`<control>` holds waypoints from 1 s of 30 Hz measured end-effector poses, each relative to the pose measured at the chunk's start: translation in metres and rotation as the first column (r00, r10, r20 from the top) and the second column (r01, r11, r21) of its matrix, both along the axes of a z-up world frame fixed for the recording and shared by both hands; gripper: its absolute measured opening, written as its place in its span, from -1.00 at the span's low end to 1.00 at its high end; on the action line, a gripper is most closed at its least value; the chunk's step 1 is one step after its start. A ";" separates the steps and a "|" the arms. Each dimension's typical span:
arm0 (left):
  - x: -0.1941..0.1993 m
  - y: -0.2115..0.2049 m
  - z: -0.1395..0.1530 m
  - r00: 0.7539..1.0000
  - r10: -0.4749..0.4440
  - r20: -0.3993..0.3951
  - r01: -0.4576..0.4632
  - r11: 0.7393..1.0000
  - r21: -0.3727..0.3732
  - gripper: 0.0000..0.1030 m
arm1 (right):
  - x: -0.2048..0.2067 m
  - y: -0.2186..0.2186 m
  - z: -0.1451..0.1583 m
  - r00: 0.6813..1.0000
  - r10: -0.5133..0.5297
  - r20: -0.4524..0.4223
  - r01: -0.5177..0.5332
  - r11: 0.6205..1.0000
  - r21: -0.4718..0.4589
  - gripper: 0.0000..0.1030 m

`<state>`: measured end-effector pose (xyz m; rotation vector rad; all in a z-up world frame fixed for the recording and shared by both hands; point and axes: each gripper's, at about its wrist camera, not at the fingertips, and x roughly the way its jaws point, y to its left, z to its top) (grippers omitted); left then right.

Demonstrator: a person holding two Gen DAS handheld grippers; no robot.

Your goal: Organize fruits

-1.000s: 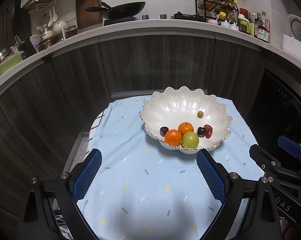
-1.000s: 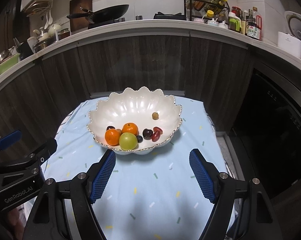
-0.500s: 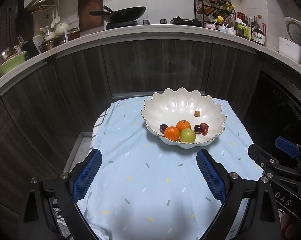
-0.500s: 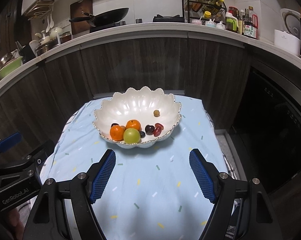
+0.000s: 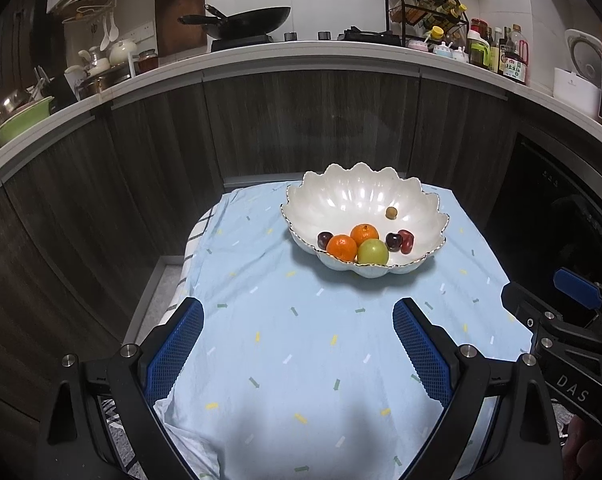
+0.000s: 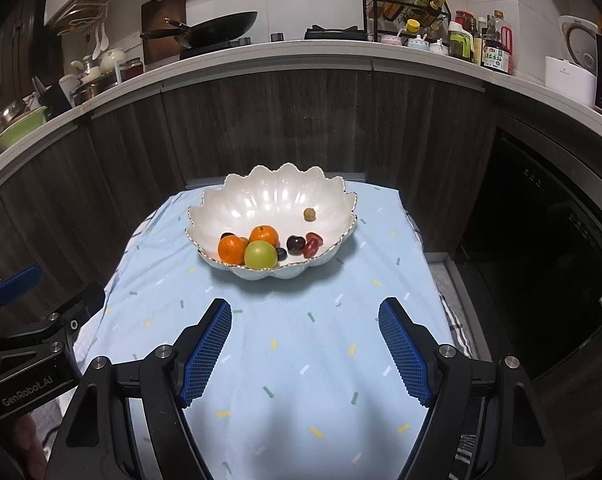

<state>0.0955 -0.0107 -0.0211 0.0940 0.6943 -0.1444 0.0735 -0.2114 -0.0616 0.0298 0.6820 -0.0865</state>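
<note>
A white scalloped bowl [image 5: 341,196] [image 6: 273,192] sits on a table under a light blue cloth [image 5: 301,340] [image 6: 301,340]. Inside it lie two oranges [image 5: 342,247] [image 6: 232,249], a green apple [image 5: 373,252] [image 6: 260,255], dark cherries [image 5: 393,241] [image 6: 295,245], a red fruit [image 5: 407,241] [image 6: 312,244] and a small brown round fruit [image 5: 390,212] [image 6: 309,214]. My left gripper [image 5: 297,344] hovers open over the near cloth, well short of the bowl. My right gripper [image 6: 305,344] is open too, with nothing between its blue pads.
Dark wood cabinet fronts [image 5: 301,120] curve behind the table. The counter above carries a wok [image 5: 253,20], a spice rack [image 5: 425,8], bottles [image 5: 501,56] and dishes. A dark appliance door [image 6: 549,220] stands at the right. The table drops off on both sides.
Both grippers have drawn back from the bowl, which now looks smaller and farther away. Both stay open and empty. The fruits have not moved.
</note>
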 end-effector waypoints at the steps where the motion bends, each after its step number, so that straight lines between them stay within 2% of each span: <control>1: -0.001 0.000 0.000 1.000 0.001 0.002 -0.001 1.000 0.001 0.88 | -0.001 0.000 0.000 1.000 -0.001 -0.001 0.001 1.000 -0.002 0.49; 30: -0.008 0.002 -0.005 1.000 -0.001 -0.005 0.001 1.000 0.005 0.88 | -0.009 -0.003 0.001 1.000 0.000 0.002 0.000 1.000 -0.012 0.49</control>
